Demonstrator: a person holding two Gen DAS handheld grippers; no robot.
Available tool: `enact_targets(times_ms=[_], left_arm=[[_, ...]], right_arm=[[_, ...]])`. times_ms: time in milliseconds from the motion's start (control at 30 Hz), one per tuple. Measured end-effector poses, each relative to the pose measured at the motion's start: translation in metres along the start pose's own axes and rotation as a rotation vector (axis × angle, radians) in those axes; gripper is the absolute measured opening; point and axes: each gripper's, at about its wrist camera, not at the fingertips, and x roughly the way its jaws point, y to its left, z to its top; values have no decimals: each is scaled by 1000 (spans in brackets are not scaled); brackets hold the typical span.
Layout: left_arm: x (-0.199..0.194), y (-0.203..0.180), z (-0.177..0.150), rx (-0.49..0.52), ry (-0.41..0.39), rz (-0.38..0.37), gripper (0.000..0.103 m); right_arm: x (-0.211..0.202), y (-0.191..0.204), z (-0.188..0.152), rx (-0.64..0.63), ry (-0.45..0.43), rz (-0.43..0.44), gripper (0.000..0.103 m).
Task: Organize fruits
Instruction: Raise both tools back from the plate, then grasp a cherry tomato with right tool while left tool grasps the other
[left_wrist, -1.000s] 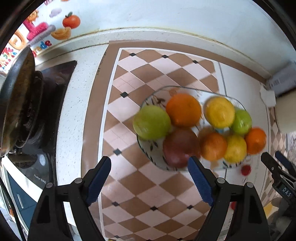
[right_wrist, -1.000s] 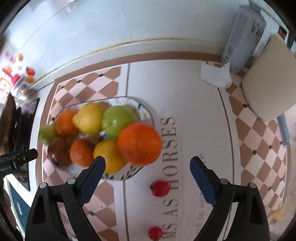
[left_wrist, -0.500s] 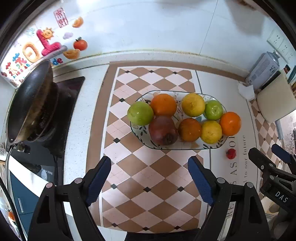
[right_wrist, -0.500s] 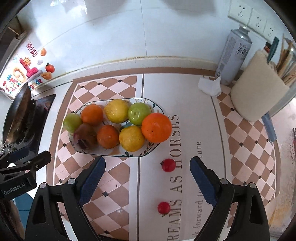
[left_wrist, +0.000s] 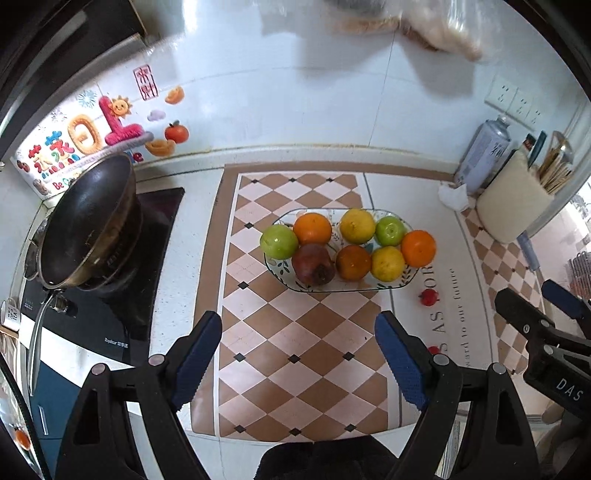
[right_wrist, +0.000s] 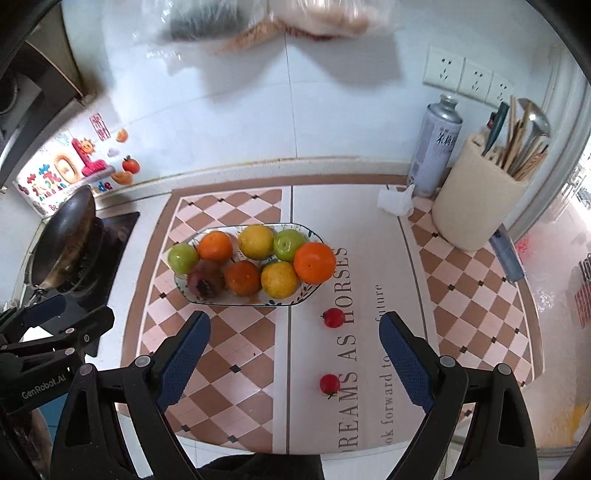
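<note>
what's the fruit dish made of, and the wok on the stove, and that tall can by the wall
Fruit dish: likely glazed ceramic, going by its white glossy rim with painted leaves. Wok: dark metal with a dull, seasoned-looking surface. Tall can: metal, judging by its silvery sheen and domed top.

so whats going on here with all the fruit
A person holds a gripper in each hand above a kitchen counter. Both the left gripper and right gripper are open and empty, touching nothing. The oval dish is packed with fruit: oranges, yellow citrus, green apples and a dark pomegranate. Two small red fruits lie loose on the mat to the right of the dish, so those look like what is left to tidy.
</note>
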Motion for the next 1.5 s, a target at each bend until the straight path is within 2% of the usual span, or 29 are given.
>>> enact_targets(times_ms=[233,533,633,667,700,767,933,1067,1200,1300,1467,1500], left_arm=[[-32,5,-14,11,-45,-33,85],[-45,13,-24,27,-63,-57,85],[-44,14,-25,41,-63,-50,85],[-44,13,-25,46,-61,-47,90],[-41,12,-24,48,-58,-36,102],[-38,11,-24,42,-60,-15,103],[-21,3,-19,29,-41,48,103],[8,-13,-15,28,15,122,103],[39,-33,-13,18,76,145,103],[72,-54,-13,34,126,201,103],[116,-79,-15,39,203,264,103],[123,-83,-16,39,218,271,103]], right_arm=[[-37,13,-17,18,-37,10,95],[-51,22,-27,56,-47,3,95],[-53,18,-29,73,-56,38,95],[-52,15,-29,77,-60,52,95],[-50,12,-29,80,-62,63,95],[-44,2,-28,103,-60,90,95],[1,-43,-19,186,9,169,92],[52,-81,-8,196,93,178,91],[117,-111,-3,166,183,178,90],[172,-122,-3,129,282,210,70],[233,-114,-6,18,371,245,68],[242,-110,-7,2,385,257,65]])
